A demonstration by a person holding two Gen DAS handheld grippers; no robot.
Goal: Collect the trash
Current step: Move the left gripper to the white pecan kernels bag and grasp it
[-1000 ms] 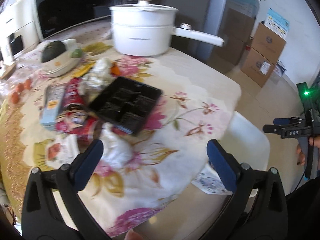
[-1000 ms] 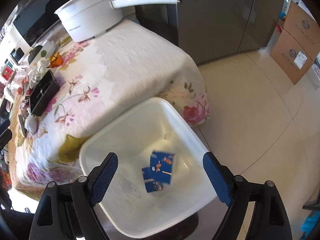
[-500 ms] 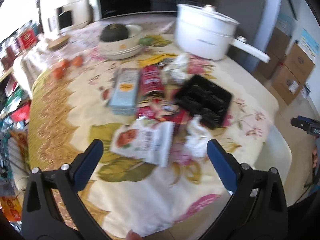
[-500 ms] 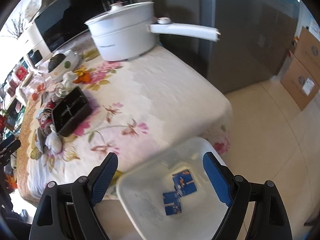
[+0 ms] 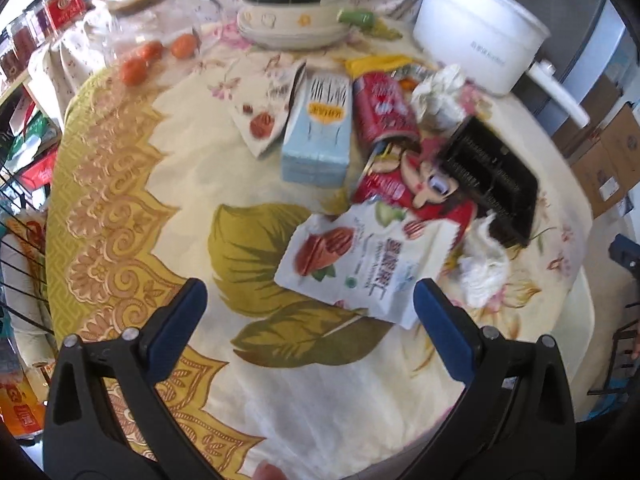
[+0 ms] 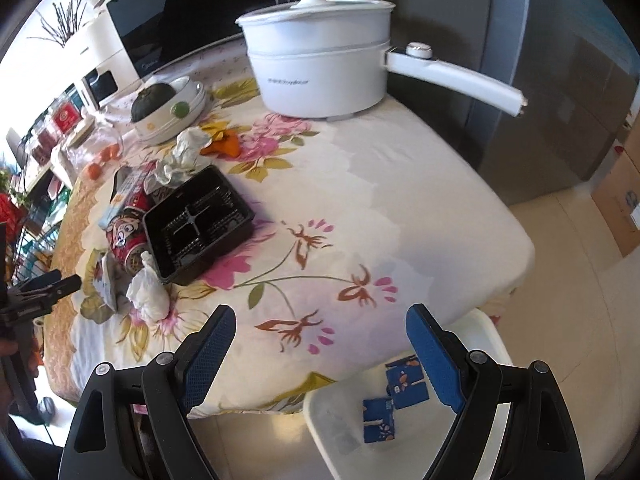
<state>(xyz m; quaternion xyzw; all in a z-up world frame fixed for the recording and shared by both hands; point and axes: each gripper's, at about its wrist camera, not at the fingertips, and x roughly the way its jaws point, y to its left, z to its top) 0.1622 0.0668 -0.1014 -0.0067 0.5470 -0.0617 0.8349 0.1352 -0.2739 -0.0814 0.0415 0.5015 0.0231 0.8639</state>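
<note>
Trash lies in a heap on the floral tablecloth. A white pecan snack pouch (image 5: 360, 264) lies just beyond my open, empty left gripper (image 5: 308, 320). Beyond it are a red snack bag (image 5: 408, 184), a red can (image 5: 382, 108), a light blue carton (image 5: 320, 136), a black plastic tray (image 5: 492, 176) and crumpled tissues (image 5: 482, 264). My right gripper (image 6: 320, 352) is open and empty above the table's near edge. Below it stands a white bin (image 6: 344, 424) holding blue wrappers (image 6: 404, 384). The black tray (image 6: 198, 224) and a tissue (image 6: 148, 296) lie to its upper left.
A white electric pot (image 6: 320, 68) with a long handle stands at the table's far side. A bowl with a dark squash (image 5: 288, 8) and small orange fruits (image 5: 136, 68) sit at the back. Cardboard boxes (image 5: 608, 160) stand on the floor. A grey fridge (image 6: 540, 80) rises beyond the table.
My left gripper has swung left from the table edge to over the trash heap, closer to the pouch. My right gripper has lifted from over the bin toward the table.
</note>
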